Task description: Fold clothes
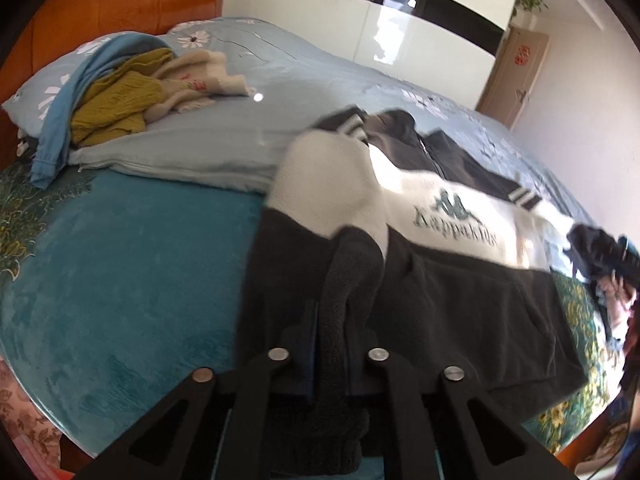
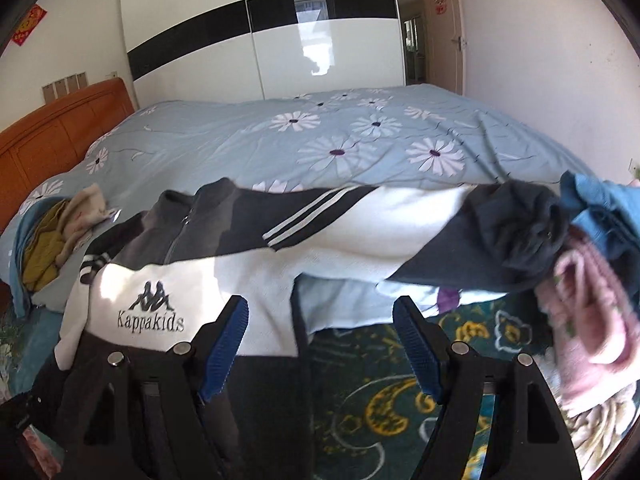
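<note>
A black, white and grey fleece sweatshirt [image 1: 452, 220] with "Kappakids" on its chest lies front up across the bed. My left gripper [image 1: 336, 344] is shut on its dark left sleeve [image 1: 344, 280], which is lifted and bent over toward the body. In the right wrist view the same sweatshirt [image 2: 160, 296] spreads leftward, and its striped right sleeve [image 2: 380, 216] stretches out to the right. My right gripper [image 2: 320, 320] hangs open just above the sweatshirt's right side, with nothing between its blue pads [image 2: 228, 340].
A heap of blue, mustard and cream clothes [image 1: 120, 96] rests on the pillow by the orange headboard [image 1: 120, 4]. Another pile of dark, blue and pink clothes [image 2: 592, 248] sits at the right. A flowered duvet [image 2: 340, 140] and a teal blanket [image 1: 120, 260] cover the bed.
</note>
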A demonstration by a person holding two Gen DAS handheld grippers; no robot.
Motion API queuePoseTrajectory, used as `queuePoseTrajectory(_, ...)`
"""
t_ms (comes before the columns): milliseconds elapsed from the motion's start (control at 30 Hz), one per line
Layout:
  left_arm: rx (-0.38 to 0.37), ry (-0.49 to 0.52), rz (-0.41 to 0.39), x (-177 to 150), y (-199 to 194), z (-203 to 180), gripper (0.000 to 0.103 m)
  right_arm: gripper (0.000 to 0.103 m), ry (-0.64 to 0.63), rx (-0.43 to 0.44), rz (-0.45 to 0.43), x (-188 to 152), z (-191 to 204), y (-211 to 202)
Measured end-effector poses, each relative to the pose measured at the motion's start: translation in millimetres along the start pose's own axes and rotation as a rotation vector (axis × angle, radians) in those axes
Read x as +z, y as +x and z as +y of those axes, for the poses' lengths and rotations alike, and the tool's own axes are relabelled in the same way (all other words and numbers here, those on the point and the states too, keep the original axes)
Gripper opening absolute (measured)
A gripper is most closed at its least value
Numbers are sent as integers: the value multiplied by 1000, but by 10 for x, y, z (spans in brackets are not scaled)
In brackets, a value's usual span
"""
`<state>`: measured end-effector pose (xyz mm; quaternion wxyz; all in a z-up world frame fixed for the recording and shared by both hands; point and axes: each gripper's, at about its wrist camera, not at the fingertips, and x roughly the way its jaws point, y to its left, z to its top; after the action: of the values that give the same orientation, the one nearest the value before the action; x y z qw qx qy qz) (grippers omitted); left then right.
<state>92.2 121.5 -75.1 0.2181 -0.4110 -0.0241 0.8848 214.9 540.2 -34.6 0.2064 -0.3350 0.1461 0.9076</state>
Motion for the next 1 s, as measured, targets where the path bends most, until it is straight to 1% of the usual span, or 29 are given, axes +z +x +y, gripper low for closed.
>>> queuePoseTrajectory(67,75,-3,-39,176,-68,215,7,76,-6,26,37,-91,76,86)
queuePoseTrajectory(133,156,-17,-79,400,-125,510,7,76,-9,35,59,-165,116,133)
queuePoseTrajectory(233,276,-38,-137,733,-208,951,7,76,-1,30,89,-248,125,197)
queuePoseTrajectory(267,308,-39,-143,835,-203,1081,7,76,2,28,99,-275,128,218)
queuePoseTrajectory(300,333,-41,-139,944,-166,1213,7,76,5,26,109,-302,130,240)
queuePoseTrajectory(433,413,-28,-43,1303,286,1714,7,76,16,18,150,-411,140,325)
queuePoseTrajectory(533,438,-46,12,1444,624,2009,7,76,30,14,173,-497,134,353)
queuePoseTrajectory(600,435,-79,41,1506,787,2132,8,76,35,-2,187,-557,100,345)
queuePoseTrajectory(633,414,-106,52,1520,850,2183,11,76,37,-11,193,-586,82,340)
queuePoseTrajectory(700,318,-139,59,1485,841,2190,10,76,41,-29,208,-645,30,328)
queuePoseTrajectory(733,269,-155,63,1468,837,2194,14,76,45,-35,214,-672,2,319)
queuePoseTrajectory(767,221,-172,66,1451,833,2197,29,76,49,-40,216,-694,-23,305)
queuePoseTrajectory(800,174,-186,69,1432,819,2196,39,76,53,-43,217,-709,-44,286)
queuePoseTrajectory(833,144,-189,65,1397,738,2166,56,76,56,-44,215,-722,-69,263)
queuePoseTrajectory(867,146,-193,49,1357,624,2133,60,76,62,-42,213,-734,-90,237)
queuePoseTrajectory(933,148,-204,16,1274,394,2060,62,76,77,-20,209,-766,-147,165)
queuePoseTrajectory(1000,130,-216,-25,1149,159,1895,66,76,92,9,211,-830,-199,96)
